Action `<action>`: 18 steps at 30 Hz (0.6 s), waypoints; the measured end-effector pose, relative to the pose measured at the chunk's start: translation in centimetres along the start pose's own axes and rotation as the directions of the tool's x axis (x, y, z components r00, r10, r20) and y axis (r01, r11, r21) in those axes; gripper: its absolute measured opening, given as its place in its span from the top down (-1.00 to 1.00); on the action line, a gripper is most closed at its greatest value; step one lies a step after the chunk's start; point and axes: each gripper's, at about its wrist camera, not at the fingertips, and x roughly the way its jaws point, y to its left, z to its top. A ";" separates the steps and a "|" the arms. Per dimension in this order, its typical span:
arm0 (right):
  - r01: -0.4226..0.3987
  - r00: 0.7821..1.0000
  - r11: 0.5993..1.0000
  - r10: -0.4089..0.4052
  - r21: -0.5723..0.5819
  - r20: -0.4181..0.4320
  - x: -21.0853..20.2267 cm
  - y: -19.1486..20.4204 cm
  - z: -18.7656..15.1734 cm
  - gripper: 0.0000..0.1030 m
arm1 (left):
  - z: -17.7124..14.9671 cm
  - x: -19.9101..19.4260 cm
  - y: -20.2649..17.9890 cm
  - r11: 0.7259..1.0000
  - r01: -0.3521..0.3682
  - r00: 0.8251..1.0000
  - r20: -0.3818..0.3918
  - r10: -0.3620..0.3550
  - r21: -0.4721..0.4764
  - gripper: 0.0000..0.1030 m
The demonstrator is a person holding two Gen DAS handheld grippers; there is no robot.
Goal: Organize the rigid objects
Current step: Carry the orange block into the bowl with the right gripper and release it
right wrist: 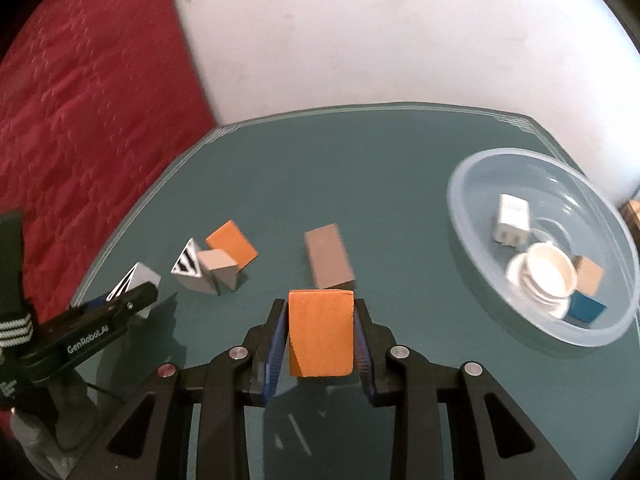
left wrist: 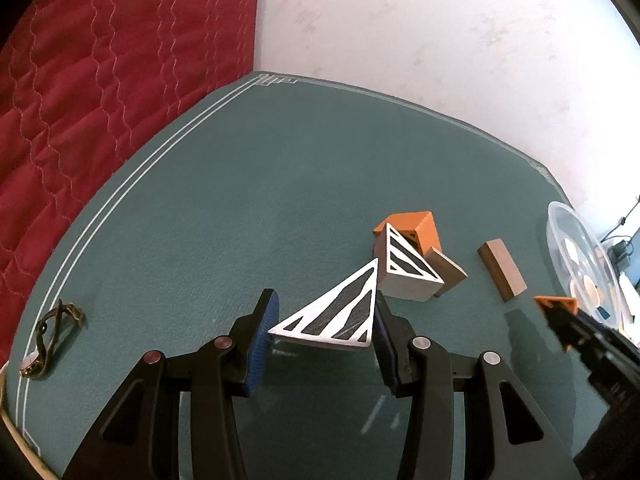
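Note:
My left gripper [left wrist: 324, 320] is shut on a white wedge block with black stripes [left wrist: 340, 312], held above the green table; it also shows in the right wrist view [right wrist: 138, 280]. My right gripper [right wrist: 321, 320] is shut on an orange wedge block [right wrist: 321, 332], also seen in the left wrist view [left wrist: 558, 306]. On the table lie a second striped wedge [left wrist: 408, 268], an orange block [left wrist: 416, 228], a grey wedge [right wrist: 222, 270] and a brown block [right wrist: 328, 256]. A clear plastic bowl [right wrist: 472, 184] at the right holds a white charger [right wrist: 512, 224], white cups, a tan block and a blue block.
A wristwatch [left wrist: 50, 340] lies near the table's left edge. A red quilted cloth [left wrist: 100, 80] hangs to the left beyond the table [left wrist: 240, 200]. A white wall stands behind the table.

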 end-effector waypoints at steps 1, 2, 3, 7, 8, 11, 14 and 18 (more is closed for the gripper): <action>0.005 1.000 1.000 -0.005 0.010 0.007 -0.3 -0.4 0.0 0.36 | 0.0 0.0 -0.1 1.000 -0.001 1.000 0.001 0.001 0.002 0.10; 0.012 1.000 1.000 -0.013 0.023 0.017 -0.6 -0.9 0.1 0.36 | 0.0 0.0 -0.1 1.000 -0.002 1.000 0.001 0.002 0.003 0.10; 0.019 1.000 0.999 -0.019 0.034 0.024 -0.7 -1.0 0.2 0.36 | 0.0 0.0 -0.1 1.000 -0.003 1.000 0.000 0.003 0.003 0.10; 0.048 0.997 0.995 -0.053 0.085 0.057 -1.8 -2.8 0.7 0.36 | 0.0 0.0 -0.3 1.000 -0.006 1.000 0.000 0.006 0.006 0.10; 0.055 0.996 0.994 -0.062 0.099 0.066 -2.1 -3.3 0.8 0.36 | 0.0 0.0 -0.3 1.000 -0.007 1.000 0.000 0.007 0.007 0.10; 0.081 0.992 0.987 -0.093 0.137 0.088 -2.8 -4.9 1.0 0.36 | 0.0 0.0 -0.2 1.000 -0.009 1.000 0.001 0.009 0.010 0.10; 0.107 0.986 0.978 -0.127 0.178 0.104 -3.5 -6.7 1.3 0.36 | -0.1 0.0 -0.2 1.000 -0.012 1.000 0.001 0.012 0.012 0.10; 0.143 0.977 0.964 -0.173 0.226 0.122 -4.1 -8.7 1.7 0.36 | -0.1 0.1 -0.1 1.000 -0.011 1.000 0.000 0.011 0.014 0.10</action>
